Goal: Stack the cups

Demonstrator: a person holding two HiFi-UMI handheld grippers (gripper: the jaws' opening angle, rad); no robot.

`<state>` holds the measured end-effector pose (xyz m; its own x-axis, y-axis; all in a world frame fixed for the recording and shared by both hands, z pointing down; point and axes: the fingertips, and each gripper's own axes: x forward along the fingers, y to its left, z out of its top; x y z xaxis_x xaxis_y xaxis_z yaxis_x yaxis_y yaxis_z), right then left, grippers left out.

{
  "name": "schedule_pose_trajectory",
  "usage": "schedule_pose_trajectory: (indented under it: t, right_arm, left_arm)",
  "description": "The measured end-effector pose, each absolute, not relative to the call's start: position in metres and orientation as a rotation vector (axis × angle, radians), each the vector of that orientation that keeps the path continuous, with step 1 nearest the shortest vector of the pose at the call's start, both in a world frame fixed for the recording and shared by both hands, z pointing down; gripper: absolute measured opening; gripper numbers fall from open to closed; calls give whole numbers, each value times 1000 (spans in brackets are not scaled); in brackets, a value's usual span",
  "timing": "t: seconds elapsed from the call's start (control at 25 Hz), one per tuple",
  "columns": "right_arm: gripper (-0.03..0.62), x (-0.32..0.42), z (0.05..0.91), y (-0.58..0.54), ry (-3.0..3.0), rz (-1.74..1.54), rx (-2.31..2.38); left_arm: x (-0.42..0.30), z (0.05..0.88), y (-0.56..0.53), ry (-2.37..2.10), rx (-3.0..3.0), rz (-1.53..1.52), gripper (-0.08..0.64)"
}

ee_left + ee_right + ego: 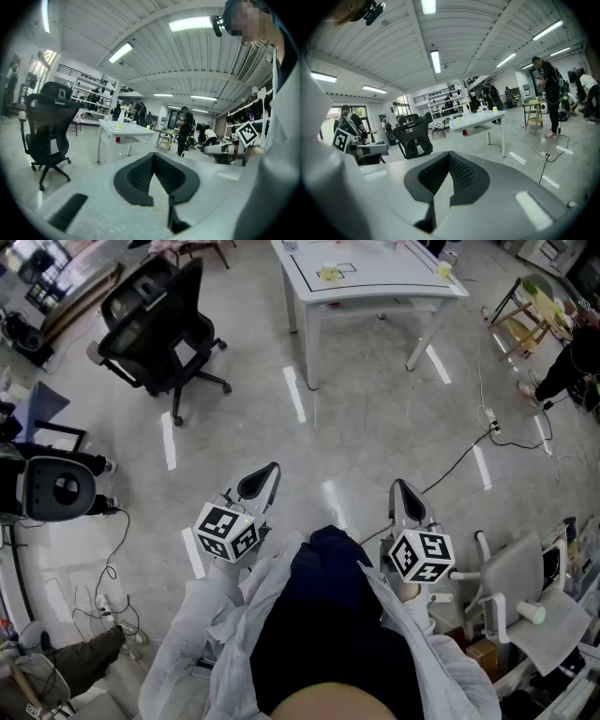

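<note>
1. Left tool (271, 471): I hold it out over the floor (356, 427), angled slightly downward. In the left gripper view its two black pads meet at the tips. The jaws are pressed together with nothing between them. Its marker cube (227, 531) sits behind the jaws, close to my sleeve.

2. Right tool (398, 486): I hold it level with the left tool, with my body between the two. The pads are pressed together and grip nothing. Its marker cube (422, 556) sits just behind the jaws.

3. Cups: one small yellow-green cup (330, 274) stands on the white table (394, 276), well ahead of both tools. A second cup (443, 270) stands at the table corner that lies ahead of the right tool. Neither tool touches the table or a cup. The cups stand apart from each other and are not stacked. They are too small for me to tell more.

4. Surroundings: a black office chair (159, 324) stands ahead of the left tool and out to its left. A black cable (450, 470) runs across the floor to the right of the right tool. A paper cup (531, 612) lies on its side on a grey seat (562, 615), further right of and behind that tool.
</note>
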<state>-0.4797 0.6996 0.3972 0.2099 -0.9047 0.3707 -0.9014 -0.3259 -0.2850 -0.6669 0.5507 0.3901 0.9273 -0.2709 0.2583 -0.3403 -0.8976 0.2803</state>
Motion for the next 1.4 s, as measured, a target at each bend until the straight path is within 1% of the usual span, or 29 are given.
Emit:
schedule_pose_trajectory:
  t: [0.76,0.8,0.84,0.92,0.96,1.08,1.16,1.28,1.4]
  right_arm:
    - [11,-521,383,679,1710,-678,-2444]
    - [32,-523,383,677,1721,-678,-2434]
    - [81,-526,383,675,1734,-679,-2422]
    - [127,-533,383,673,1748,-677,-2403]
    - [160,-535,384,673,1751,-670,-2399]
    - [311,-538,385,672,1753,-641,-2398]
    - [378,-537,386,669,1754,-644,-2393]
    - [458,-536,389,662,1760,-668,-2382]
    - [502,-527,394,654,1761,-670,-2396]
  left_arm:
    - [-684,379,534,-361,2771,267,-3]
    - [-683,379,535,-350,2772,267,-3]
    - [-682,379,536,-336,2773,267,-3]
    - [-680,382,540,-307,2771,271,-3]
    - [-680,384,542,-294,2770,274,-3]
    - [-679,387,548,-270,2769,280,-3]
    - [-677,388,549,-265,2761,278,-3]
    - [-676,391,545,-274,2743,286,-3]
    - [-669,397,537,-284,2733,293,-3]
